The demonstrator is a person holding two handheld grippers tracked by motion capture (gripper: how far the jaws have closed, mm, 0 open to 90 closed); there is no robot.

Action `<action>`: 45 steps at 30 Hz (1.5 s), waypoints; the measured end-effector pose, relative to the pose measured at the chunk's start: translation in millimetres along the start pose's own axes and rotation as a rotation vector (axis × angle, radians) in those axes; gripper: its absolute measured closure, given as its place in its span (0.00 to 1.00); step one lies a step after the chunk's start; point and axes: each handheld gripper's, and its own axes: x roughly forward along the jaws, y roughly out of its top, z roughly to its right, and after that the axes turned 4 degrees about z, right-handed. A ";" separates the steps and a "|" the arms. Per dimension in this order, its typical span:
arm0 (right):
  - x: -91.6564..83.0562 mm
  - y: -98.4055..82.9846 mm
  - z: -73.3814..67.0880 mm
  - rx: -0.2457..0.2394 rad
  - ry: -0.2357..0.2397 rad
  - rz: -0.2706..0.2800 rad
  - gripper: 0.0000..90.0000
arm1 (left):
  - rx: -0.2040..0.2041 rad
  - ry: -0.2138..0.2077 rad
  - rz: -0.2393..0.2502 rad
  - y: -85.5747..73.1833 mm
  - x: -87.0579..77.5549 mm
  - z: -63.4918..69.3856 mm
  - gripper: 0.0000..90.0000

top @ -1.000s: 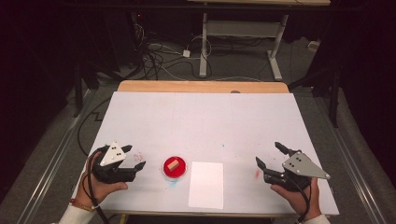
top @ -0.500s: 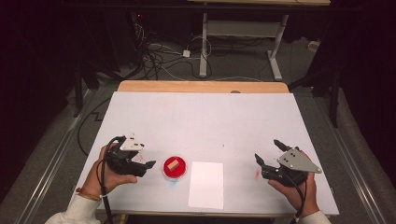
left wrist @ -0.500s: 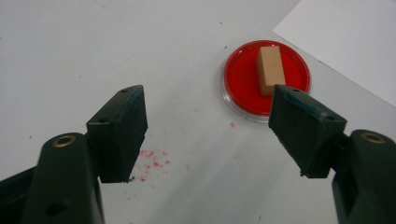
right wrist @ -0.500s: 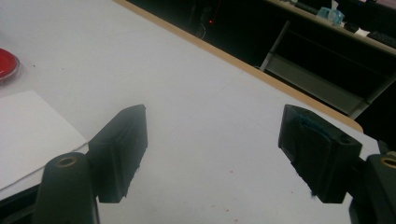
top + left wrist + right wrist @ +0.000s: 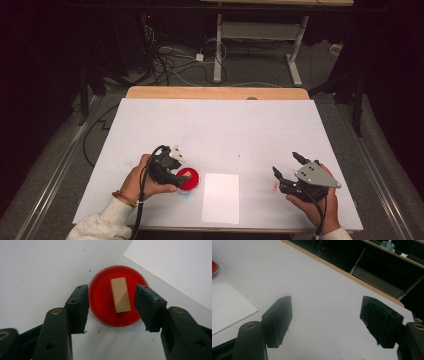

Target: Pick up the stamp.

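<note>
A round red dish [image 5: 190, 180] [image 5: 100, 292] lies on the white table [image 5: 220, 130], with a small tan wooden block [image 5: 120, 294] flat in its middle. My left gripper [image 5: 179, 176] [image 5: 111, 308] hangs open over the dish, one jaw on either side of the block, not touching it. A white paper sheet [image 5: 220, 198] [image 5: 227, 307] lies just right of the dish. My right gripper [image 5: 289, 166] [image 5: 327, 320] is open above bare table at the right, holding nothing.
A wooden strip [image 5: 215, 93] edges the far side of the table. Cables [image 5: 170, 57] and a metal desk frame [image 5: 255, 35] stand on the dark floor beyond. Faint red smudges [image 5: 275, 186] mark the table near my right gripper.
My left gripper has moved right and tipped down over the red dish, now straddling the block. My right gripper shifted slightly left and stays open.
</note>
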 end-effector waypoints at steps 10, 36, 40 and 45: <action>-0.3 -0.5 -1.1 -0.003 0.005 -0.009 0.31 | 0.039 -0.021 -0.055 8.7 14.3 -0.2 0.66; 7.2 1.9 -5.6 -0.038 0.001 -0.034 0.34 | 0.065 -0.019 -0.053 4.8 17.1 -3.3 0.82; 9.3 2.0 -5.8 -0.038 -0.001 -0.042 0.34 | 0.081 -0.018 -0.018 4.2 4.7 -3.9 0.82; 8.5 2.2 -6.7 -0.043 0.004 -0.038 0.34 | 0.082 -0.001 0.018 3.1 -8.3 -5.0 0.82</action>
